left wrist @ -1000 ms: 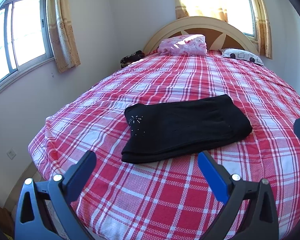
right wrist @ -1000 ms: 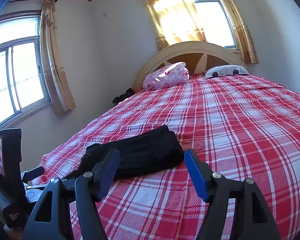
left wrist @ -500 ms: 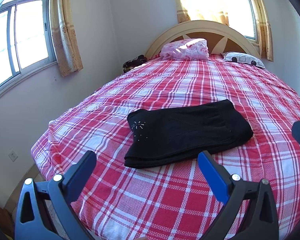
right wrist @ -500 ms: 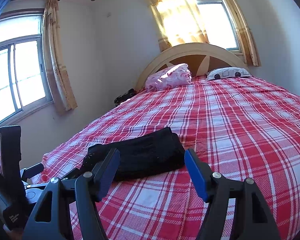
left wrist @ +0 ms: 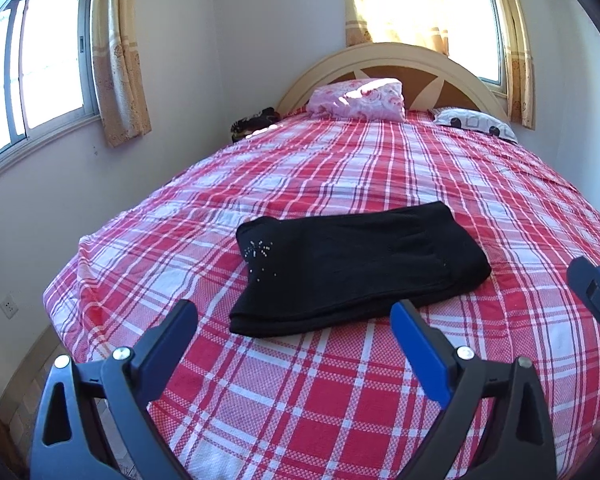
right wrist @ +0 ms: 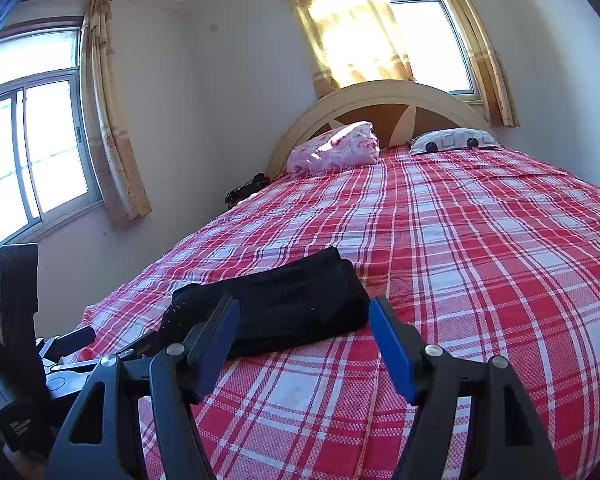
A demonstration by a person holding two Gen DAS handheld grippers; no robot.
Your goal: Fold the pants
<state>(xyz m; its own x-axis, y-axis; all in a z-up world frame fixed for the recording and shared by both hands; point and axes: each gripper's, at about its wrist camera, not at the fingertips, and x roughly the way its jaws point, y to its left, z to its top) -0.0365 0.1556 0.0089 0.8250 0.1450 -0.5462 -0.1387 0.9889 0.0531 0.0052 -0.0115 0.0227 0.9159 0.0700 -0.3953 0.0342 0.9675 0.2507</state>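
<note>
Black pants (left wrist: pixel 352 268) lie folded in a compact rectangle on the red plaid bedspread (left wrist: pixel 380 168), with small sparkly studs near their left end. They also show in the right wrist view (right wrist: pixel 284 304). My left gripper (left wrist: pixel 296 320) is open and empty, held above the bed's near edge in front of the pants. My right gripper (right wrist: pixel 302 316) is open and empty, also short of the pants, to their right. The right gripper's body (left wrist: pixel 592 296) shows at the right edge of the left wrist view. The left gripper's body (right wrist: pixel 16 328) shows at the left of the right wrist view.
A pink pillow (left wrist: pixel 358 94) and a white patterned pillow (left wrist: pixel 474 124) lie by the curved headboard (left wrist: pixel 388 54). A dark bundle (left wrist: pixel 256 122) sits at the bed's far left corner. Curtained windows are on the left and back walls. The wall runs close along the bed's left side.
Both grippers have drawn back and tilted up slightly, so the pants sit lower and a little farther off in both views. The pants have not moved. Both grippers stay open.
</note>
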